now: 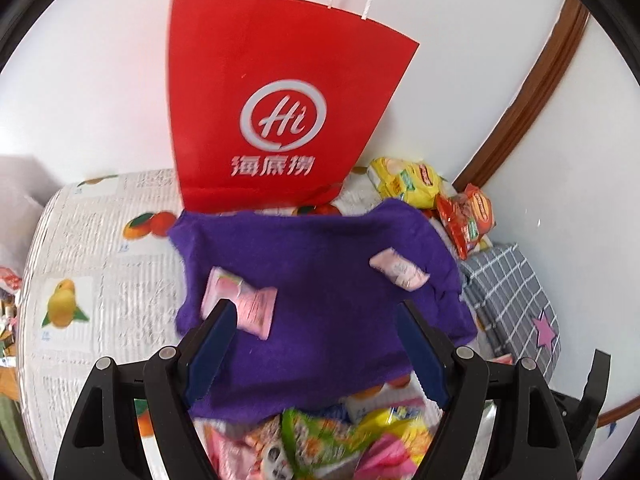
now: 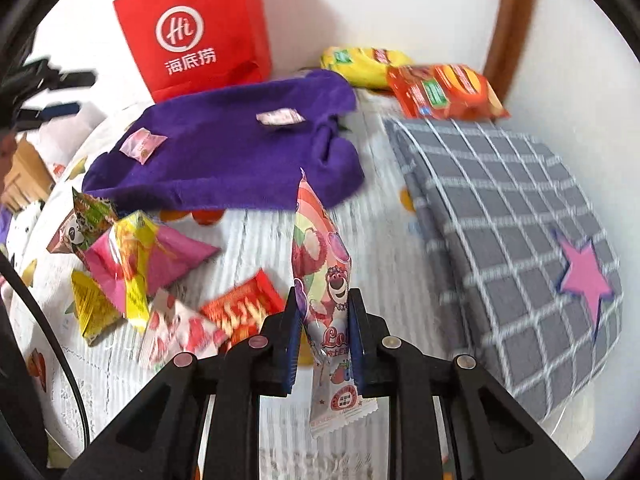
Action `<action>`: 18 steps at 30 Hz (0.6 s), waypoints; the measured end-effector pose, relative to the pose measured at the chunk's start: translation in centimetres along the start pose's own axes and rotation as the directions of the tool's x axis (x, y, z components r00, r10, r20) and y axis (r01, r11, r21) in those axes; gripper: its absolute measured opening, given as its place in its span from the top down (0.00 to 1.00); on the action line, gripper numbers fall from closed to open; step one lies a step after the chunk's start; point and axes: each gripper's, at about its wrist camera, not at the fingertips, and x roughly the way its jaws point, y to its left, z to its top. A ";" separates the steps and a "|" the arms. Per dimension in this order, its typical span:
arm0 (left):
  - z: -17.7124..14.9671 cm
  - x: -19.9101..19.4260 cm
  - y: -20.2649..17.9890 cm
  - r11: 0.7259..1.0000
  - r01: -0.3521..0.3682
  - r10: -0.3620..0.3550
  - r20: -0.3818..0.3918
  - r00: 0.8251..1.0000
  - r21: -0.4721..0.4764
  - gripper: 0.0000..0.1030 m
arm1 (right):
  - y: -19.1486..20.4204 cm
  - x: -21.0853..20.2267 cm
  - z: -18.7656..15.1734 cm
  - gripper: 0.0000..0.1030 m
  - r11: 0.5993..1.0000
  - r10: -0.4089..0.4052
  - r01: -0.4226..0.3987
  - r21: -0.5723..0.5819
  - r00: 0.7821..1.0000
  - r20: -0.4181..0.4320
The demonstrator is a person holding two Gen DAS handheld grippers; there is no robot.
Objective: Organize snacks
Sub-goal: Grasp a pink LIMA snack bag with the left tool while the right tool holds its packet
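Right wrist view: big grey checked fabric cushion fills the right side, fuzzy purple cloth sits upper middle with two small pink candy packets on it. My right gripper is clamped on a long glossy pink-striped bear snack packet, its long axis pointing up-frame toward the cloth. My left gripper hangs wide open, empty, over the cloth's near edge, so the right's the closer one with goods.

Snack packet in right tool
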 end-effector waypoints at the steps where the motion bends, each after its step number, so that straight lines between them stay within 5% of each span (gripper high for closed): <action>1: -0.8 -0.3 0.5 1.000 -0.006 0.006 -0.004 1.000 -0.009 0.23 | -0.1 0.3 -0.5 0.80 1.000 0.006 -0.006 0.013 1.000 -0.010; 7: -5.8 -1.6 3.7 0.998 -0.043 0.041 -0.041 0.998 -0.048 0.23 | -0.2 2.0 -3.7 0.78 0.999 0.005 -0.002 0.053 0.999 -0.054; 18: -11.1 1.7 5.2 0.993 -0.056 0.039 -0.156 0.987 -0.104 0.24 | 0.3 2.2 -5.0 0.78 0.996 -0.042 0.040 0.074 0.999 0.024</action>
